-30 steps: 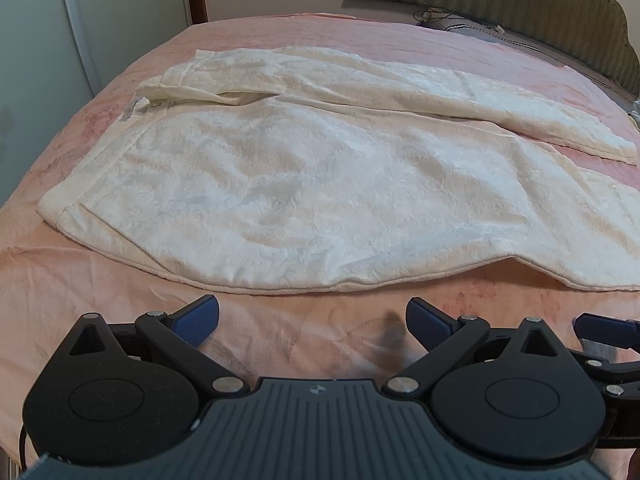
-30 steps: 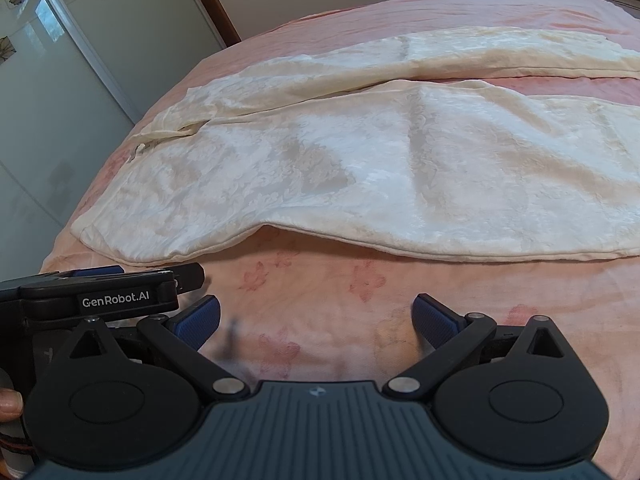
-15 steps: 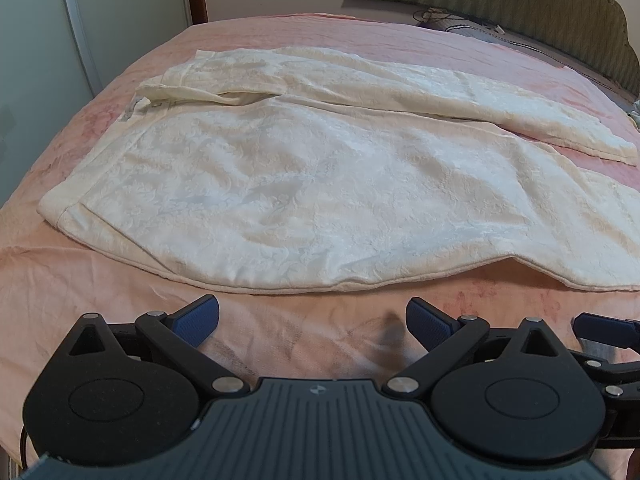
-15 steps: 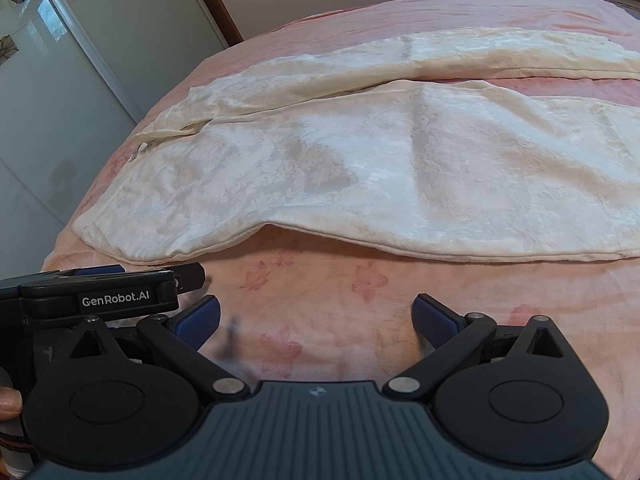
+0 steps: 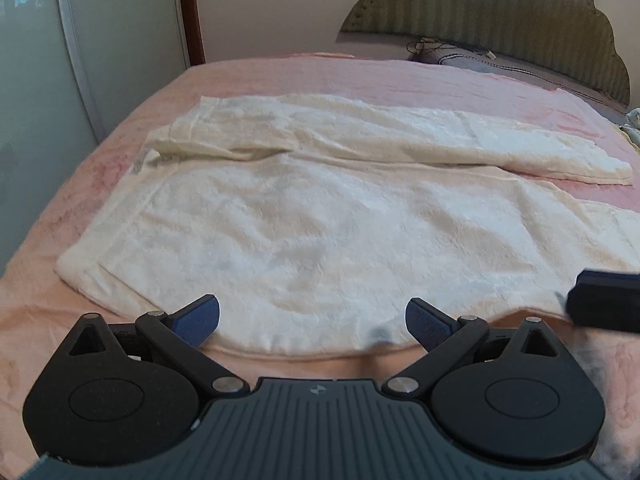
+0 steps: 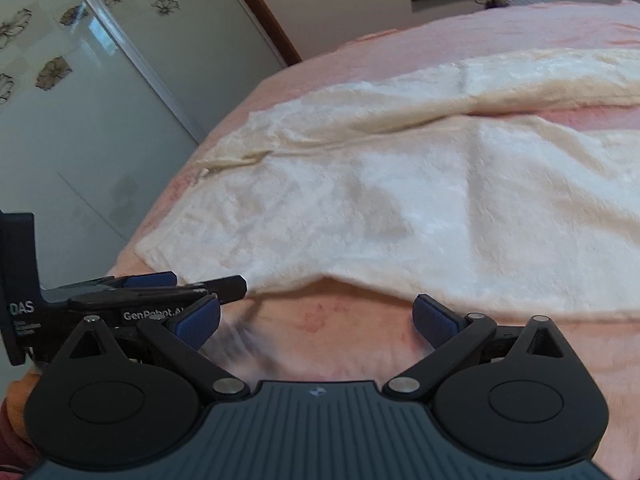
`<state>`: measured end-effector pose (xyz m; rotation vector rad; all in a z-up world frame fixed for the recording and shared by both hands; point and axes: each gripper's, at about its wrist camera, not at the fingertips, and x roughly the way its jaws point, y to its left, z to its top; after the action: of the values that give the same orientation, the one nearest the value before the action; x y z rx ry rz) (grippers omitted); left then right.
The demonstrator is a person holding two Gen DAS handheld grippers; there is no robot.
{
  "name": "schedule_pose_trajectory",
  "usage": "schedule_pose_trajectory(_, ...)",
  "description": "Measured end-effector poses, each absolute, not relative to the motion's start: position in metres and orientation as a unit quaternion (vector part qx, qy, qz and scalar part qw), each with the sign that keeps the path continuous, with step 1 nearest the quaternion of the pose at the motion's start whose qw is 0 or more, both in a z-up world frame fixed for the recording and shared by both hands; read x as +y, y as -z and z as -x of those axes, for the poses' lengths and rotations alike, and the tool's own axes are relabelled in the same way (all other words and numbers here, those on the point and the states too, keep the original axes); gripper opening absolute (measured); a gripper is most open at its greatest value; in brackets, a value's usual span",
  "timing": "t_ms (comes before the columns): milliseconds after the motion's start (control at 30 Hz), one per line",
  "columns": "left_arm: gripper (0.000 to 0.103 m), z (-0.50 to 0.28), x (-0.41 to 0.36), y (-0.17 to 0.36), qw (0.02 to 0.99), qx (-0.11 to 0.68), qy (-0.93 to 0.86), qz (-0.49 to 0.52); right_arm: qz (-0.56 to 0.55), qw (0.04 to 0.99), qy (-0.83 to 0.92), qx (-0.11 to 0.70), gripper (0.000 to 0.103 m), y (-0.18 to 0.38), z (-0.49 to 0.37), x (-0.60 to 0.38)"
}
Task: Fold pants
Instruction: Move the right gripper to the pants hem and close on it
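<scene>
Cream white pants (image 5: 320, 232) lie spread flat on a pink bedspread (image 5: 360, 76), waistband at the left, two legs running right. They also show in the right wrist view (image 6: 400, 208). My left gripper (image 5: 312, 322) is open and empty, its blue pads (image 5: 198, 318) just over the pants' near hem. My right gripper (image 6: 316, 316) is open and empty, just short of the near hem over bare bedspread (image 6: 320, 344). The left gripper's body (image 6: 120, 300) shows at the left of the right wrist view.
A green padded headboard (image 5: 500, 12) and a pillow with a cable (image 5: 460, 54) are at the far end. A frosted sliding wardrobe door (image 6: 80, 120) stands close along the bed's left side. The right gripper's edge (image 5: 604, 300) shows at the left wrist view's right.
Both grippers have moved forward and lower toward the pants' near hem. The left pads now overlap the hem. Both stay open.
</scene>
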<state>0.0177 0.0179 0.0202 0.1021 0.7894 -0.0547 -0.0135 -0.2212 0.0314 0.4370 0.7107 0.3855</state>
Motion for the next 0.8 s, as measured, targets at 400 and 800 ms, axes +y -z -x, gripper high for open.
schedule_pose_trajectory(400, 0.101, -0.084, 0.048, -0.02, 0.922, 0.385, 0.03, -0.014, -0.081, 0.901, -0.272, 0.328, 0.103, -0.06, -0.184, -0.23)
schedule_pose_trajectory(800, 0.098, -0.123, 0.075, 0.003, 0.929, 0.369, 0.015, 0.03, -0.03, 0.894, -0.26, 0.363, 0.1, -0.02, -0.388, -0.221)
